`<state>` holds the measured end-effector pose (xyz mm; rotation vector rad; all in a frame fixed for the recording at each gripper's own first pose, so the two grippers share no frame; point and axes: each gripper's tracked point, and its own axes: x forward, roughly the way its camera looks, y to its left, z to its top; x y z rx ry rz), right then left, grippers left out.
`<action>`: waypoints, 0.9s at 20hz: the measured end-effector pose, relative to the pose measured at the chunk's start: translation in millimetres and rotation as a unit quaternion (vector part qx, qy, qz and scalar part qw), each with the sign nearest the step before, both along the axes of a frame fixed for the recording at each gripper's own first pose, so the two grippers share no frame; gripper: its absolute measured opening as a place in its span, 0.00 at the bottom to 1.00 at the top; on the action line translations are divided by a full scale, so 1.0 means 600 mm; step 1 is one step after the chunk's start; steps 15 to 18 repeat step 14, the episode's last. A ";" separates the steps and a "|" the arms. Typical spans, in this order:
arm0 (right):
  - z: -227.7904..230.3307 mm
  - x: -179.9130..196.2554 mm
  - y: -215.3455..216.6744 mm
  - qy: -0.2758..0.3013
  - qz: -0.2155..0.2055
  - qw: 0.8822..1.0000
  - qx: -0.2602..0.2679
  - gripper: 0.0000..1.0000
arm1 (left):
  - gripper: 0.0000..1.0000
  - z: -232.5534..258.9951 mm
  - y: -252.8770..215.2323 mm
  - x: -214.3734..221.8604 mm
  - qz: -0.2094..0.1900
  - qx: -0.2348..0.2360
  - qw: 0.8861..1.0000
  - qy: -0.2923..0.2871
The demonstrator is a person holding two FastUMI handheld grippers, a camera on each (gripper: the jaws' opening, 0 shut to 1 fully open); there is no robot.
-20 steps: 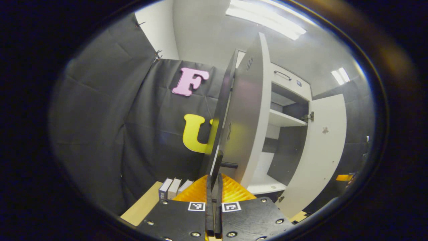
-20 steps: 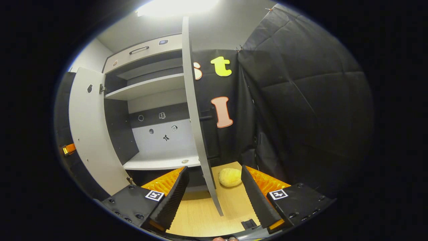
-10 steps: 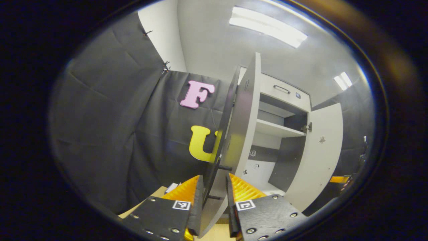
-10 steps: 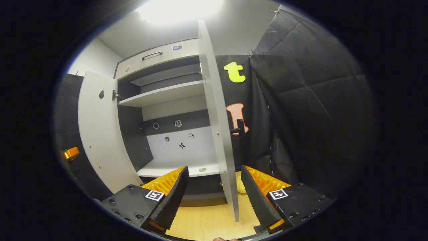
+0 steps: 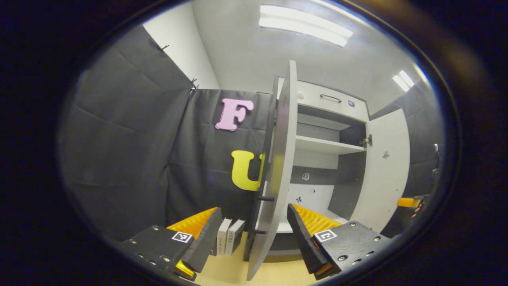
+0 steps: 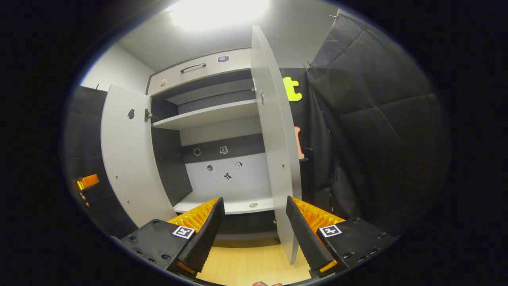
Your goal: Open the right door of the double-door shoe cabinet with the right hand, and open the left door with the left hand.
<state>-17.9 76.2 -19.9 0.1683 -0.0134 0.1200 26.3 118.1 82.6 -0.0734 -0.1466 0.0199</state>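
The shoe cabinet [image 6: 198,69] stands with both doors swung out and its grey shelves [image 6: 206,115] bare. In the left gripper view the left door [image 5: 279,159] shows edge-on, with its black bar handle [image 5: 256,216] on the outer side. My left gripper [image 5: 252,242] is open and holds nothing, its fingers either side of the door's lower edge and apart from it. The right door [image 5: 383,171] stands wide at the far side. In the right gripper view the right door [image 6: 276,139] hangs just ahead. My right gripper [image 6: 254,234] is open and empty below it.
Several books [image 5: 230,236] stand on the light wood floor [image 6: 246,266] left of the cabinet. Black cloth walls close in on both sides. The left door [image 6: 127,159] shows far left, with the other gripper [image 6: 87,182] and a hand beside it.
My left gripper let go of the left door's handle, opened wide and drew back. The right gripper view turned left, and the yellow plush slid out of sight behind the right door.
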 end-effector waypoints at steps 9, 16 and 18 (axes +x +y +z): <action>-0.016 -0.015 0.003 0.000 -0.013 1.000 -0.015 0.98 | 0.94 -0.032 -0.028 0.003 -0.036 -0.018 0.999 0.015; -0.002 0.003 -0.013 -0.015 -0.027 0.999 0.010 0.98 | 0.95 -0.032 -0.026 0.000 -0.028 -0.002 1.000 0.008; -0.002 0.003 -0.013 -0.015 -0.027 0.999 0.010 0.98 | 0.95 -0.032 -0.026 0.000 -0.028 -0.002 1.000 0.008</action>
